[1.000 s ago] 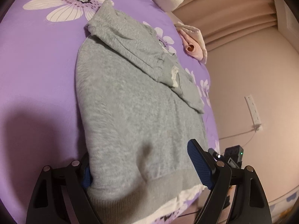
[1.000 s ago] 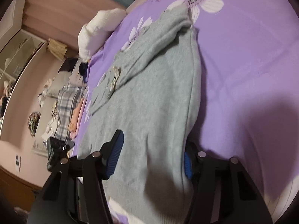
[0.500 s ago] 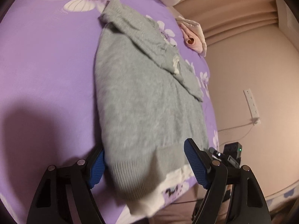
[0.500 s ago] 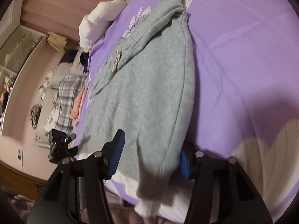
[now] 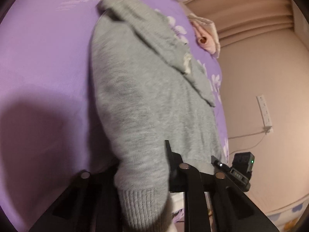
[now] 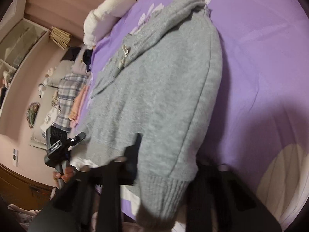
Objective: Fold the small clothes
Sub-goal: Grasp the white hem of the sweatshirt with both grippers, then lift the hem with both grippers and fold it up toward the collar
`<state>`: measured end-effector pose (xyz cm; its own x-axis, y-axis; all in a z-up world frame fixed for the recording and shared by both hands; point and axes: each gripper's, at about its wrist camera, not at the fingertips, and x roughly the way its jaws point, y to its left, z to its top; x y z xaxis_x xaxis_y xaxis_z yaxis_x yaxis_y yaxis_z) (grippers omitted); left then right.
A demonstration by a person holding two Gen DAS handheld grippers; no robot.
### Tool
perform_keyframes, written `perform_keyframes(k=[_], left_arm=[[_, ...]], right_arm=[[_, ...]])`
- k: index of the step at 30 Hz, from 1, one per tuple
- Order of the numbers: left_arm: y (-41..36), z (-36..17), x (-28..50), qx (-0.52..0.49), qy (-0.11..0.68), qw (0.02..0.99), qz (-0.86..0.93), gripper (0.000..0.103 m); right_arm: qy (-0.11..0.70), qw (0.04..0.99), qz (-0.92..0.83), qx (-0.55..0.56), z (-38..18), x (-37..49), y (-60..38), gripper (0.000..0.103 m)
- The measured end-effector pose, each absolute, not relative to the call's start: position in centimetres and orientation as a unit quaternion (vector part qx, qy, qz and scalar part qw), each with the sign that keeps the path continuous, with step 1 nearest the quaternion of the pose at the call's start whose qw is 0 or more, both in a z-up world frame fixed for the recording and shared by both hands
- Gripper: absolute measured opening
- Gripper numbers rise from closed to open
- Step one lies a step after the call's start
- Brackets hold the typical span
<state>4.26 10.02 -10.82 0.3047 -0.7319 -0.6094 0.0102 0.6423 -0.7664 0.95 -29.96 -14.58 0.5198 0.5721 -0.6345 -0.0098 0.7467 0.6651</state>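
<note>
The purple bedsheet with big white flowers (image 5: pixel 48 67) covers the bed, and on it lies the grey knitted sweater (image 5: pixel 146 96), flat, its sleeves already laid across the upper part and its ribbed hem at the near bed edge. Beyond it, near the wall, sit a rolled pink cloth (image 5: pixel 206 38) and a white fluffy pillow (image 6: pixel 104 13). What is new vs. half a second ago: both tools have just been closing, with cloth between the jaws. Now the left gripper (image 5: pixel 143 174) is clamped on the left hem corner and the right gripper (image 6: pixel 166 166) on the right hem corner — the fabric bunches up around each one. The other tool's black body (image 6: pixel 58 145) shows in the right wrist view, w/ fingers of a hand below it. So, I judge, the grasp is done and next the hem goes up and forward to fold the sweater in half.
</note>
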Motion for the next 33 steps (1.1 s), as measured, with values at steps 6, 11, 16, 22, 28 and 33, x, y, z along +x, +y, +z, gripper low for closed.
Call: perform_keyframes(k=[6,11,16,22,28,33], left_arm=[[11.1,-8.4,2.9,-0.346,0.487,0.749,-0.285,0.011],[11.5,-5.3,2.5,-0.371,0.433,0.752,-0.332,0.010],[11.9,-2.2,1.3,-0.361,0.397,0.761,-0.365,0.010],[11.6,0.1,-0.9,-0.335,0.398,0.760,-0.389,0.010],[11.8,1.7,-2.1,-0.321,0.406,0.761,-0.391,0.010],[11.1,1.2,0.6,-0.329,0.425,0.757,-0.371,0.010]], right_arm=[[0.412,0.836,0.203,0.302,-12.0,0.0,-29.8,0.011],[0.372,0.848,0.229,0.301,-9.3,-0.7,-29.5,0.010],[0.344,0.859,0.252,0.284,-6.7,-2.4,-29.3,0.010],[0.335,0.867,0.270,0.249,-3.8,-4.9,-29.5,0.011],[0.322,0.874,0.285,0.226,-1.8,-6.6,-30.0,0.011],[0.330,0.863,0.282,0.259,-2.5,-4.5,-30.5,0.012]])
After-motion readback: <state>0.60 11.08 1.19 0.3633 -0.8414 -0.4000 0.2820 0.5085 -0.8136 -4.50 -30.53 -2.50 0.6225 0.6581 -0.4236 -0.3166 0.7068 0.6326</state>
